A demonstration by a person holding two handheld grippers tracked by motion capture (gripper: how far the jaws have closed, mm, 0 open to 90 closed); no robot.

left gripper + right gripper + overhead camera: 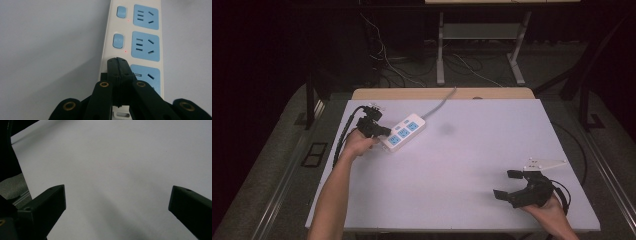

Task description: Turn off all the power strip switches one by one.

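A white power strip (406, 131) with three blue sockets lies at the table's back left, its grey cable (440, 104) running off the far edge. My left gripper (383, 132) is shut, with nothing between its jaws. In the left gripper view the joined tips (117, 62) rest on the power strip (130, 37) at the nearest socket's switch place, which they hide. The two farther switches (118, 40) show beside small red lights. Near the front right corner my right gripper (507, 183) is open above bare table, and in the right gripper view nothing lies between the right gripper's (117, 195) jaws.
The white table (472, 150) ends in a wooden strip at the back. Beyond it are a dark floor, loose cables and a metal frame (477, 45). A black cable (343, 135) trails from the left gripper along the table's left edge.
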